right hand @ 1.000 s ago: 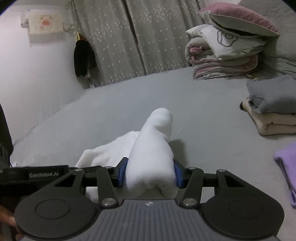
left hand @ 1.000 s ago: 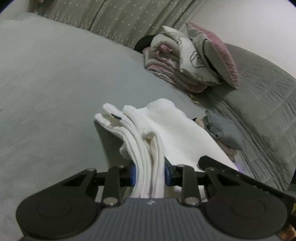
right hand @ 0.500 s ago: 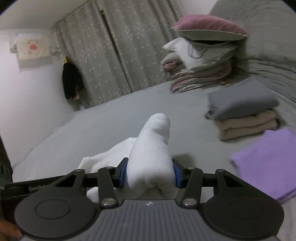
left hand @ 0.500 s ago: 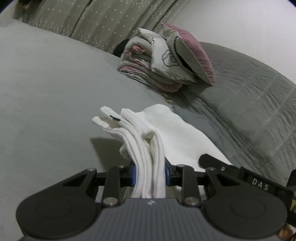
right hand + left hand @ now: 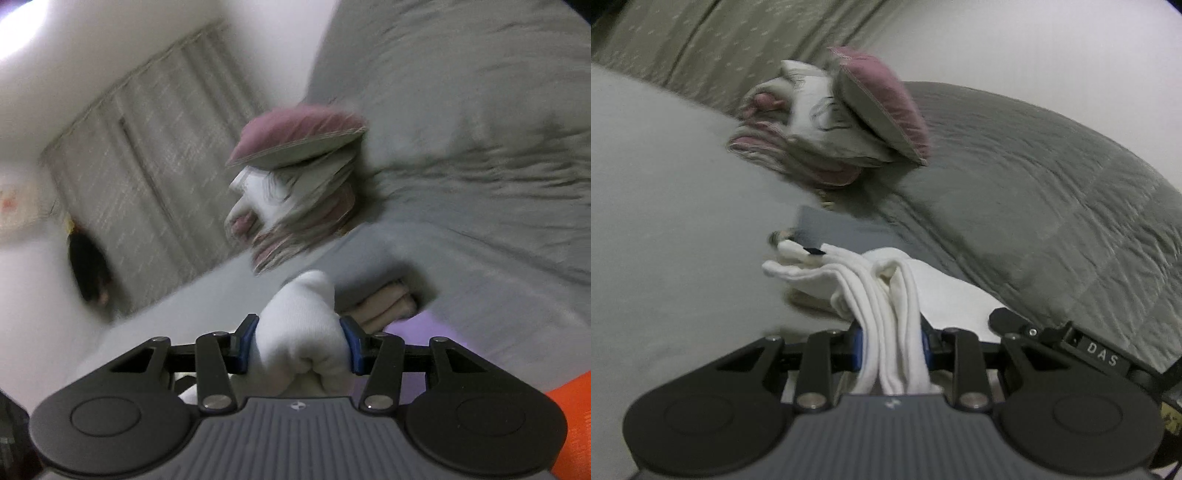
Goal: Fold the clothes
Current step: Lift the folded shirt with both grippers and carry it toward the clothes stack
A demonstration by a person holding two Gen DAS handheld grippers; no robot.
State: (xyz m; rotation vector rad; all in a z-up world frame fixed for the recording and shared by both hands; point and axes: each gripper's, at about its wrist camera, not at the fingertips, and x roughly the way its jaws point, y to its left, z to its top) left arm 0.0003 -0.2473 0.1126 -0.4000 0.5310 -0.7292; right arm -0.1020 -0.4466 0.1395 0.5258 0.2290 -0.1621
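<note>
Left wrist view shows the left gripper (image 5: 891, 350) clamped on several bunched layers of a white garment (image 5: 886, 291), its blue-padded fingers (image 5: 857, 349) pressing the folds from both sides. The cloth runs forward from the jaws and spreads out to the right, held above the pale grey bed (image 5: 665, 221); a small dark tag sticks out at its far edge. Part of the right gripper, a black body lettered "DAS" (image 5: 1102, 353), juts in at the right, just beside the cloth. Beyond, a stack of folded bedding (image 5: 798, 144) with a pink-topped pillow (image 5: 882, 99) sits on the bed against a grey quilt (image 5: 1034, 192), with a curtain (image 5: 701, 44) behind. Right wrist view, tilted and blurred, shows the right gripper (image 5: 298, 345) closed on a thick rolled fold of the same white garment (image 5: 299, 332), which bulges up between the blue pads (image 5: 246, 341). Just past it lie a folded beige item (image 5: 388, 302) under something grey, and a purple cloth (image 5: 424, 332) beside them. An orange surface (image 5: 572, 398) shows at the right edge, too cropped to identify. A dark object (image 5: 88, 273) hangs on the wall by the curtain.
</note>
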